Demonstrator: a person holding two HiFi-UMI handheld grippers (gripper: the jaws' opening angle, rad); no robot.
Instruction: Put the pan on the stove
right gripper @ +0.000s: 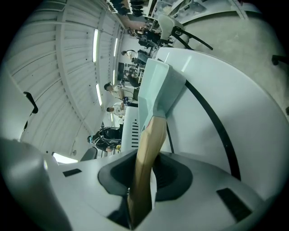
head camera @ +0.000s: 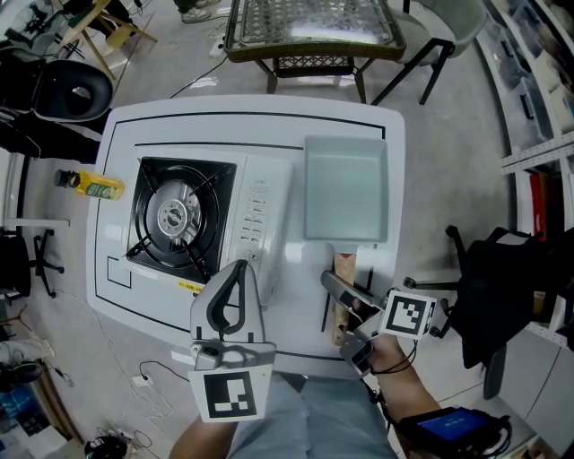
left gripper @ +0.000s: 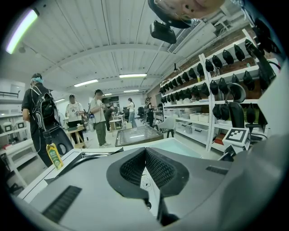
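A pale green square pan [head camera: 345, 188] lies on the right half of the white table [head camera: 117, 179], its wooden handle [head camera: 343, 269] pointing toward me. My right gripper [head camera: 343, 314] is shut on that handle near its end; in the right gripper view the handle [right gripper: 146, 153] runs up between the pads to the pan [right gripper: 158, 85]. The portable gas stove [head camera: 193, 220] stands left of the pan, and its black burner [head camera: 173, 215] is bare. My left gripper [head camera: 239, 267] hovers at the stove's front right corner, shut with nothing in it [left gripper: 145, 151].
A yellow bottle [head camera: 90, 186] sits by the table's left edge. Behind the table stands a glass-topped wicker table [head camera: 309, 27]. A black chair [head camera: 502, 287] is off to the right, beside shelves. Several people [left gripper: 43, 117] stand farther back in the room.
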